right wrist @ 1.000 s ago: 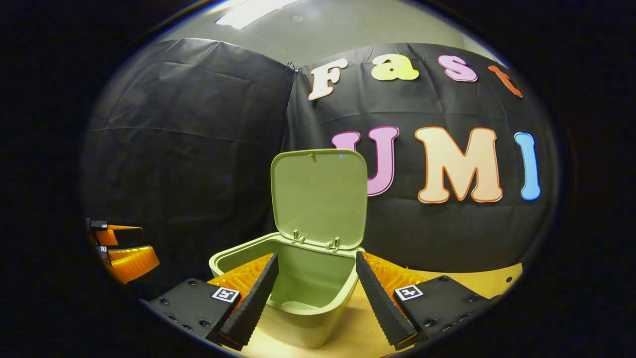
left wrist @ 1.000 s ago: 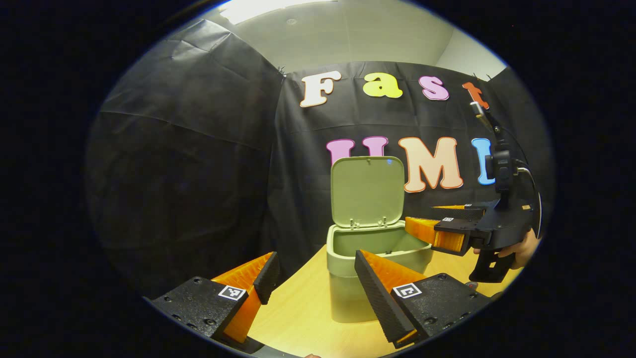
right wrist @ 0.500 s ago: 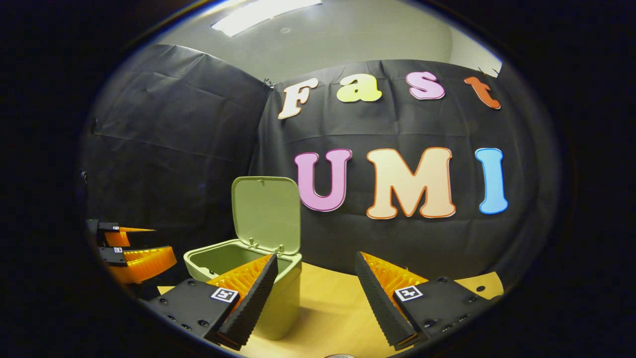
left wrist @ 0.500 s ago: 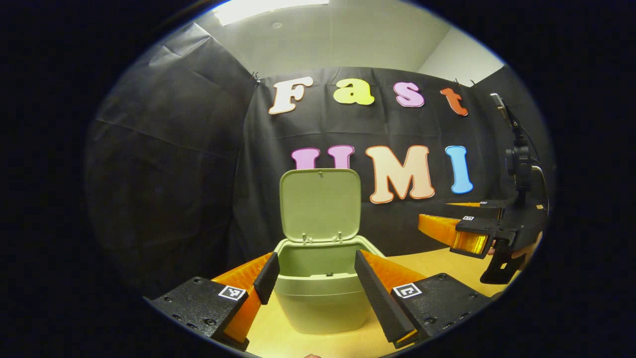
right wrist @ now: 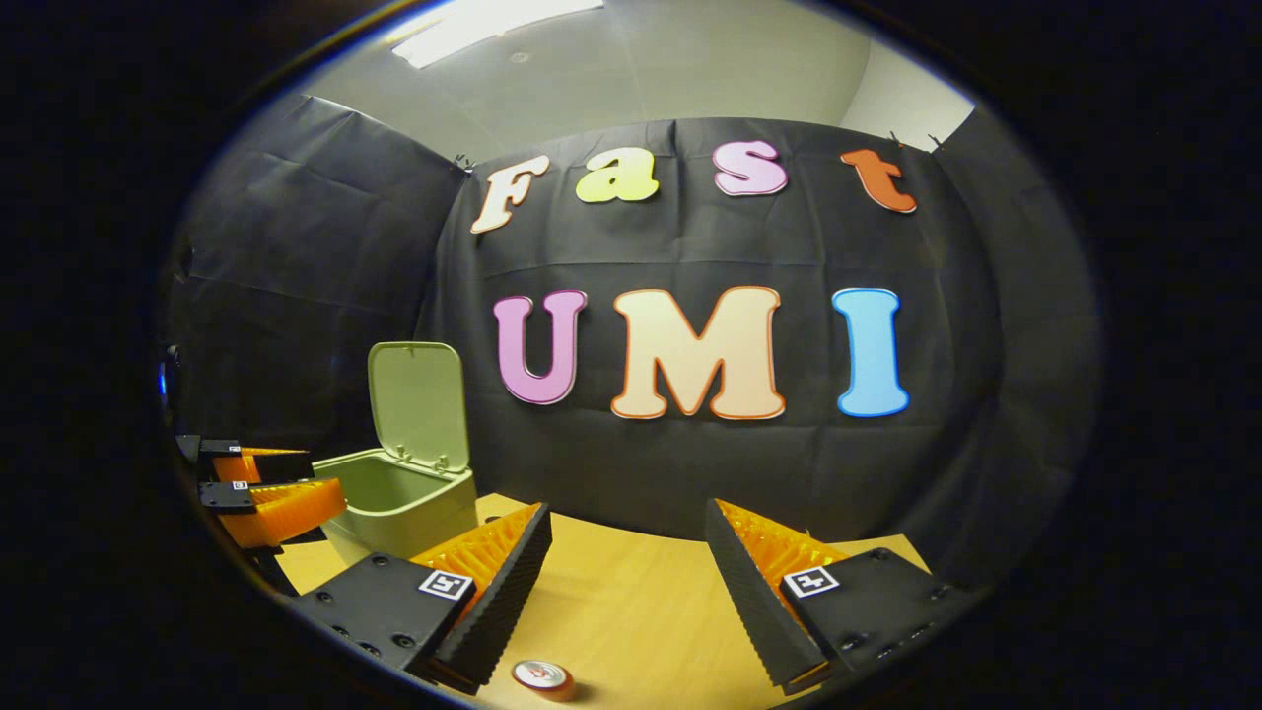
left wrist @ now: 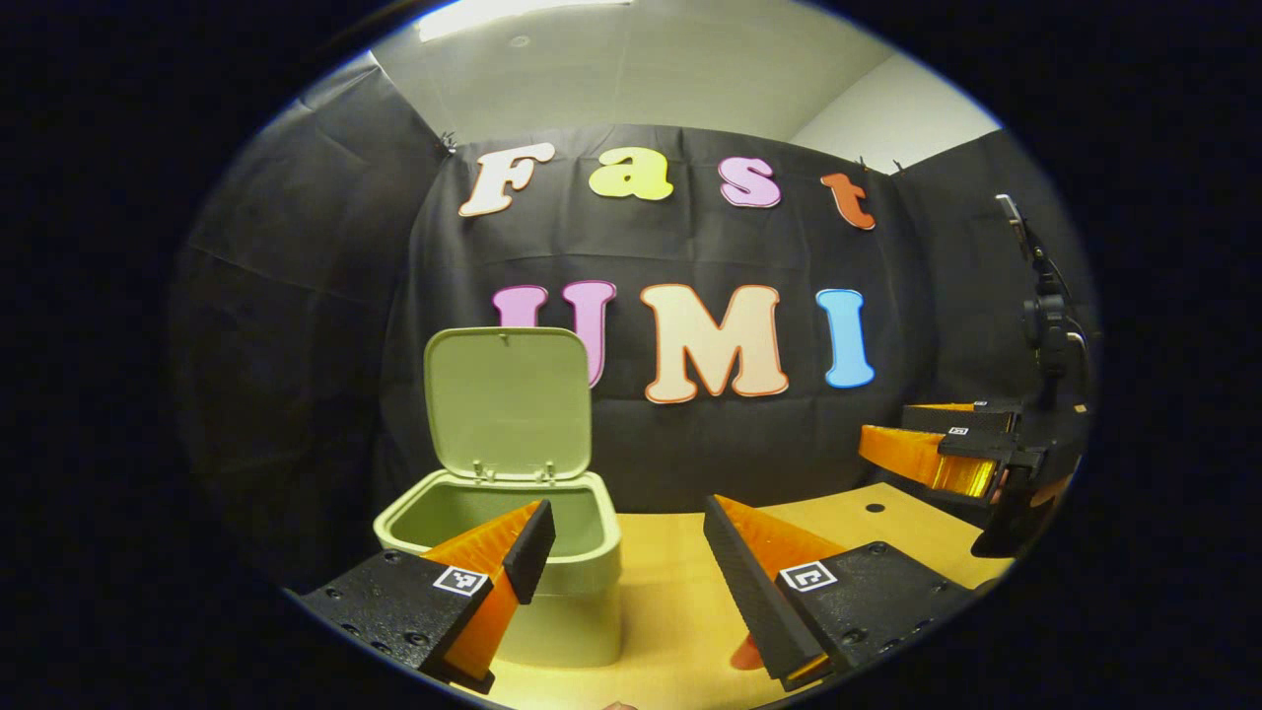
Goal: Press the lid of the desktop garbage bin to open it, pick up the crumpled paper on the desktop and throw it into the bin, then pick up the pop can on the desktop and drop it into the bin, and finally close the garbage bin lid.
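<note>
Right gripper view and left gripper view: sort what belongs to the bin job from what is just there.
Job:
bin, lid up
pop can, upright on the table
left gripper, open
right gripper, open

Just there:
black cloth wall
ceiling light

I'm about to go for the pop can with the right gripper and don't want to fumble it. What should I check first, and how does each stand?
1. Bin lid up, bin open: ok.
2. Right gripper open and holding nothing: ok.
3. Pop can found, on the table below the right gripper, upright with its top showing: ok.
4. Can lined up between the fingers: not ok, it sits nearer one finger.
5. Left gripper open, holding nothing, near the bin and away from the can: ok.
6. Crumpled paper already in the bin: cannot tell.
</note>
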Tool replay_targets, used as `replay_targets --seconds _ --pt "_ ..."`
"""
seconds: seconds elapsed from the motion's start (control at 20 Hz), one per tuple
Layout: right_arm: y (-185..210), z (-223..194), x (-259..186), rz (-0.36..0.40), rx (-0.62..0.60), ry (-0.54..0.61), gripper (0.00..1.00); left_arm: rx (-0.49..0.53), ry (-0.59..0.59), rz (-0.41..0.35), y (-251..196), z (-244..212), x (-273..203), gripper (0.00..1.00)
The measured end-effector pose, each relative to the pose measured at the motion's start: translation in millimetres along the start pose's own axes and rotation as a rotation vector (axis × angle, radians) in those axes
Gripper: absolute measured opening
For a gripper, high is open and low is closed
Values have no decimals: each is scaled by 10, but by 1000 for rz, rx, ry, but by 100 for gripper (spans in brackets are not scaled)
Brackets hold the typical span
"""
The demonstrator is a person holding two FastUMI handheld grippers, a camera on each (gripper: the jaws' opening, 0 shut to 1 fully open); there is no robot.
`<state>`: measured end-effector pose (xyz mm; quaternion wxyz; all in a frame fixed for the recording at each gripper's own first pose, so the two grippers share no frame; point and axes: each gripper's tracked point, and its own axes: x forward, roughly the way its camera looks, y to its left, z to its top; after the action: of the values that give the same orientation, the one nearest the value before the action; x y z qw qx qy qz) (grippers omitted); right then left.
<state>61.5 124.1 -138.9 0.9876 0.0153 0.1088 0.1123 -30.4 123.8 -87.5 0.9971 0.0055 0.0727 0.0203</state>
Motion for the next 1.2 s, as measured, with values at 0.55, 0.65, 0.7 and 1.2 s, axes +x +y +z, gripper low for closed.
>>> replay_targets --seconds 0.55,0.65,0.7,1.2 --pt "-1182 -252 -592 -160 -29 83 98 -32 168 -153 -1043 -789 163 92" --pt "-1335 -294 -690 -183 -37 98 100 -38 202 -164 -1161 -969 161 92" --pt "-1400 -314 -751 -192 -38 105 100 -41 227 -168 -1227 -1083 170 94" --pt "-1846 -766 -1426 -279 -17 228 98 -6 396 -161 -1488 -2009 171 93"
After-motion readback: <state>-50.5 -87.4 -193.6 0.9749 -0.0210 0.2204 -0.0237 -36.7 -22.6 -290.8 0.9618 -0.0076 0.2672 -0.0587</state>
